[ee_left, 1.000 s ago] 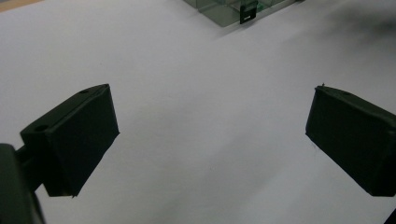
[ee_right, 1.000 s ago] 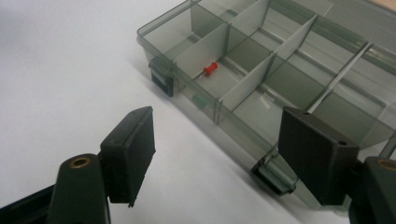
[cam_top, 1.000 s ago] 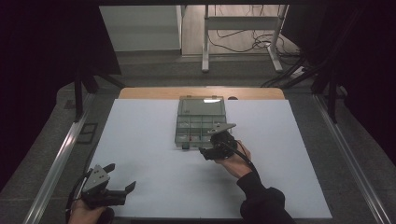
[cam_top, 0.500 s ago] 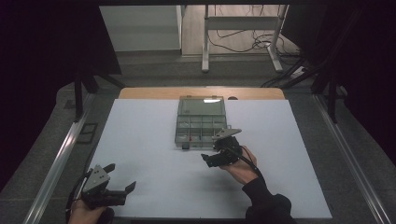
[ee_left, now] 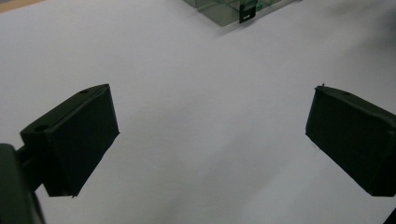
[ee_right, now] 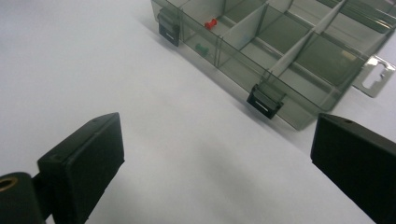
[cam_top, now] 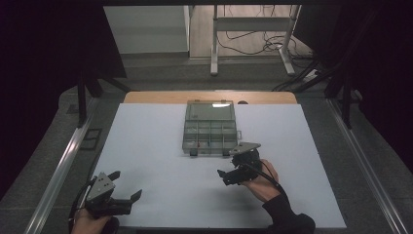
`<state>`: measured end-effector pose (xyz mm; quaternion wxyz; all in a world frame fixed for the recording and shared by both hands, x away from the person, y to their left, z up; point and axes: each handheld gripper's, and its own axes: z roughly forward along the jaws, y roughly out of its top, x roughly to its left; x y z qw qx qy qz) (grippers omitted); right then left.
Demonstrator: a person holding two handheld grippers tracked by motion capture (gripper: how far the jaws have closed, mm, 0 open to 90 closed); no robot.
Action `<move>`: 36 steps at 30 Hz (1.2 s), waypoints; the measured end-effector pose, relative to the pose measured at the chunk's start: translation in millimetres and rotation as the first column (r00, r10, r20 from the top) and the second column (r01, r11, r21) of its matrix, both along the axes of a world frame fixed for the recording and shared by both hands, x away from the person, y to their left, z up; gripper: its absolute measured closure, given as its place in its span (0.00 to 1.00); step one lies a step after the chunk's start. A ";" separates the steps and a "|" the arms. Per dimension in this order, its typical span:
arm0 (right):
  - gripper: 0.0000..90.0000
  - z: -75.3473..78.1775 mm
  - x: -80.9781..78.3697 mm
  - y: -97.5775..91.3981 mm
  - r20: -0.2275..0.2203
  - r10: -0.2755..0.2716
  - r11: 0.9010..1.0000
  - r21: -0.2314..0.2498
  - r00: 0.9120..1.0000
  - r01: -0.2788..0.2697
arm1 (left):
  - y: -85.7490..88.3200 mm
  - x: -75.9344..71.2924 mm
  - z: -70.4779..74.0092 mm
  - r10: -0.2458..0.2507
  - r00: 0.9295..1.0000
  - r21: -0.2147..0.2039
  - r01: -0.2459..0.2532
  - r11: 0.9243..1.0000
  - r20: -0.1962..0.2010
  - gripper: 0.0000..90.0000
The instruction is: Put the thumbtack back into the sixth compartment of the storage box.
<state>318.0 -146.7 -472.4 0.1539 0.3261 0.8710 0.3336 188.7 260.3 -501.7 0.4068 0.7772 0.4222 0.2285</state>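
A smoky clear compartment organizer box (cam_top: pixel 210 127) is sitting closed on the white tabletop (cam_top: pixel 146 146), toward the far middle, with two black latches (ee_right: pixel 265 101) on its near edge. The right gripper (cam_top: pixel 237 170) is hovering just in front of that edge with its jaws spread wide and gripping nothing, while the left gripper (cam_top: pixel 114 196) is waiting well apart at the near left corner, jaws likewise released and empty. A small red piece (ee_right: pixel 211 23) and a green one (ee_right: pixel 201 47) are lying inside near compartments. With no hand bracing the light box, any push on a latch is likely sliding it away; a latch popping abruptly is risking jolting those small pieces across the dividers
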 end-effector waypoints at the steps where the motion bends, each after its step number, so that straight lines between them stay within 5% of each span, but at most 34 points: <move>1: 0.03 1.1 -1.6 -1.7 0.002 0.003 1.000 0.000 1.000 -0.003 | 0.0 0.0 0.0 0.000 1.000 0.000 0.000 1.000 0.000 0.03; 12: 0.01 10.7 -19.1 -18.2 0.023 -0.001 1.000 0.011 1.000 0.001 | 0.1 -0.1 0.0 0.000 1.000 0.000 0.000 1.000 0.000 0.03; 36: 0.00 9.9 -56.2 -86.3 0.034 -0.129 0.991 0.044 0.991 0.128 | -0.1 0.0 0.0 0.001 1.000 0.000 -0.001 1.000 -0.001 0.03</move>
